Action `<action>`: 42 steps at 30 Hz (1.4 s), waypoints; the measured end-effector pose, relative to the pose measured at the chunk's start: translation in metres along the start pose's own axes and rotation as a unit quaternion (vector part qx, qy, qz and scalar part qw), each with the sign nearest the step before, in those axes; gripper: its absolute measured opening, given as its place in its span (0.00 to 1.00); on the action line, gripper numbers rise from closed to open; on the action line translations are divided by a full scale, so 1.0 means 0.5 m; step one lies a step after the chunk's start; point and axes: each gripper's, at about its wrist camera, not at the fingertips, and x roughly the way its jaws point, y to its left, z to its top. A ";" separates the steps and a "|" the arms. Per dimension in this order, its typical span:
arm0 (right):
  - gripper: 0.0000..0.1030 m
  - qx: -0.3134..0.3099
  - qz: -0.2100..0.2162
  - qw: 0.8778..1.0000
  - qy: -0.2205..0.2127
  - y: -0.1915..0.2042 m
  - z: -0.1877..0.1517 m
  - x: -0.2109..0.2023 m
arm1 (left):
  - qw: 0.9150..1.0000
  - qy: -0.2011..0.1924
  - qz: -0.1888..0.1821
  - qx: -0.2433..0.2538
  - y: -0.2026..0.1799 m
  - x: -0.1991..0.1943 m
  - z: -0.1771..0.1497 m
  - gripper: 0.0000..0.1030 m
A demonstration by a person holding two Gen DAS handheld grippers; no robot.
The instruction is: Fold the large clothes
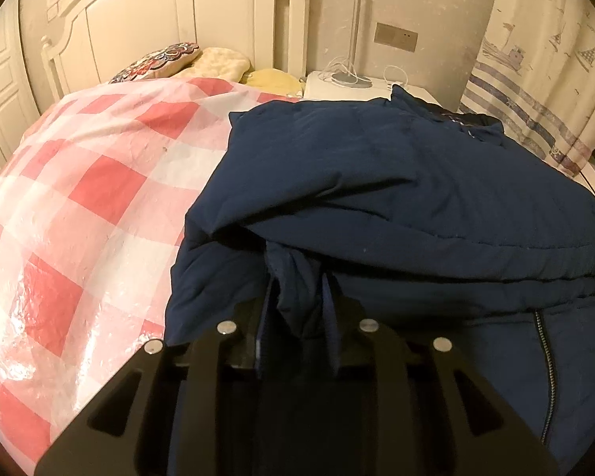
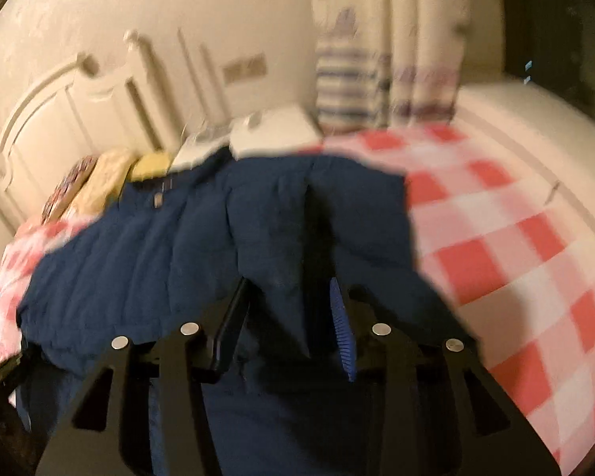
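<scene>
The navy jacket [image 1: 396, 182] fills the frame's right half atop the checked bedcover [image 1: 79, 198]. Left gripper [image 1: 297, 297] pinches its bunched fabric; right gripper [image 2: 293, 305], though blurred, apparently clamps another fold.

Motion blur smears the right wrist view, and bunched navy jacket [image 2: 202, 238] fabric between both sets of jaws hides their tips.
</scene>
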 end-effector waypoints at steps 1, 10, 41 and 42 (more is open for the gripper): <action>0.47 -0.020 -0.003 1.000 -0.017 0.014 0.004 -0.010 | 1.000 0.000 0.002 0.002 -0.002 0.000 0.000 0.25; 0.76 -0.168 0.000 0.983 0.072 0.101 -0.071 0.080 | 0.999 -0.009 0.025 -0.024 0.004 -0.018 -0.014 0.50; 0.84 -0.190 0.084 0.973 0.104 0.047 -0.247 -0.183 | 0.987 -0.032 0.017 0.154 -0.104 -0.225 -0.215 0.97; 0.84 -0.198 0.092 0.970 0.107 0.045 -0.263 -0.194 | 0.987 -0.036 0.015 0.158 -0.106 -0.234 -0.223 0.97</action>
